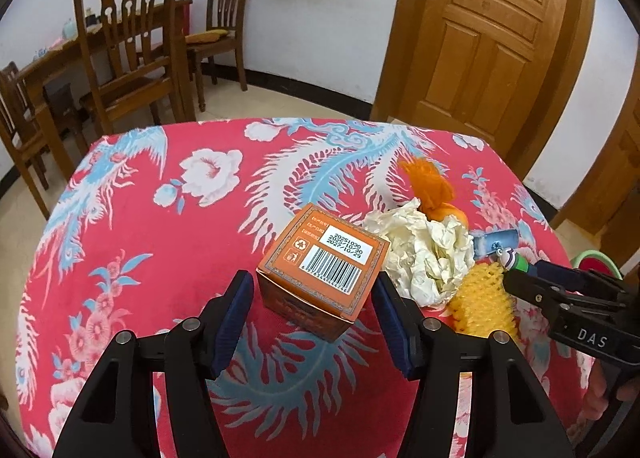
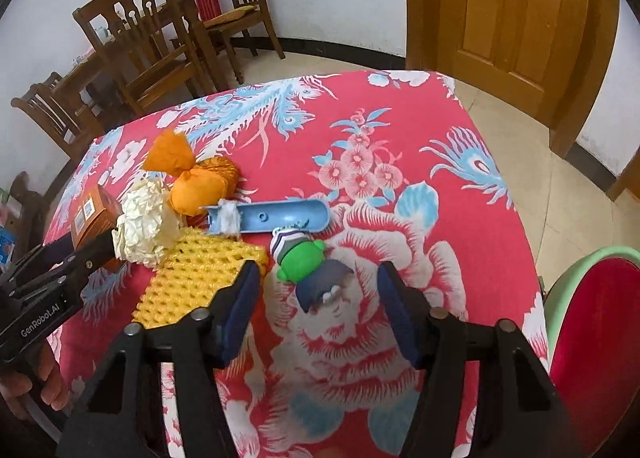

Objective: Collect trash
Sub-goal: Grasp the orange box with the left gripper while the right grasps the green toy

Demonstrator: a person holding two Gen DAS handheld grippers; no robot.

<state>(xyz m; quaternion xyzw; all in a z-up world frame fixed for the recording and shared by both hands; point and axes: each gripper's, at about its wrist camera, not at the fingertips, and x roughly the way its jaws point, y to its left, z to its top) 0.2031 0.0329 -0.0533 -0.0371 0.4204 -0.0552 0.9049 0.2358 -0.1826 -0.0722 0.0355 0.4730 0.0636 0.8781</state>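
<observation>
An orange carton (image 1: 322,270) with a barcode label stands on the red flowered tablecloth (image 1: 160,258). It sits between the tips of my left gripper (image 1: 312,290), which is open, its pads beside the carton and not pressing it. Right of it lie crumpled white paper (image 1: 424,254), a yellow foam net (image 1: 480,302) and an orange bag (image 1: 432,185). My right gripper (image 2: 316,278) is open over a small green and dark blue toy figure (image 2: 310,270), which lies between its tips untouched. A light blue plastic piece (image 2: 272,217) lies just beyond the toy.
Wooden chairs (image 1: 132,49) and a dining table stand past the far left edge of the cloth. A wooden door (image 1: 492,37) is at the back right. A green-rimmed red seat (image 2: 592,318) stands close to the table's right edge.
</observation>
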